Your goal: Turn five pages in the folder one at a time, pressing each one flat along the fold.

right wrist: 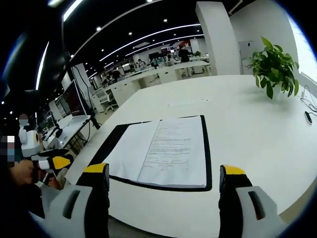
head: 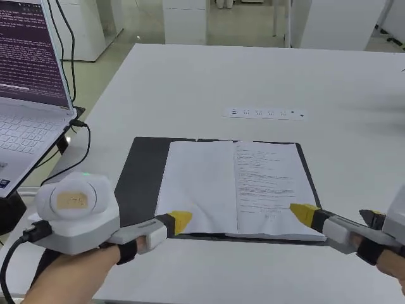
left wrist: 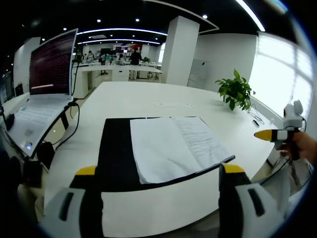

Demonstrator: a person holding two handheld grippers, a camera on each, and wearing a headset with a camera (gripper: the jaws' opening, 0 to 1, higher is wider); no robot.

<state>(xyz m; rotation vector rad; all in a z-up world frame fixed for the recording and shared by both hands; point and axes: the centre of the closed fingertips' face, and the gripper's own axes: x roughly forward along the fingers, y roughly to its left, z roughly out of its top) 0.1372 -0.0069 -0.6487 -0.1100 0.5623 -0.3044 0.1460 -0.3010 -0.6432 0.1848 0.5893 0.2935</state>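
Observation:
The folder (head: pixel 144 180) lies open on the white table, black cover under white sheets. Its left page (head: pixel 199 183) is blank and its right page (head: pixel 272 180) carries printed text. My left gripper (head: pixel 176 223) hovers at the folder's near edge by the left page, open and holding nothing. The right gripper (head: pixel 329 218) hangs by the near right corner, also open and holding nothing. In the left gripper view the folder (left wrist: pixel 116 153) lies just past my left gripper (left wrist: pixel 158 171), with the right gripper (left wrist: pixel 270 134) far right. The right gripper view shows the folder (right wrist: pixel 111 144) ahead of my right gripper (right wrist: pixel 163 171).
An open laptop (head: pixel 25 95) on a stand sits at the table's left, with cables (head: pixel 79 136) trailing beside the folder. A white power strip (head: pixel 264 113) lies beyond the folder. A potted plant (right wrist: pixel 272 67) stands at the far right. Bare table (head: pixel 354 126) surrounds the folder.

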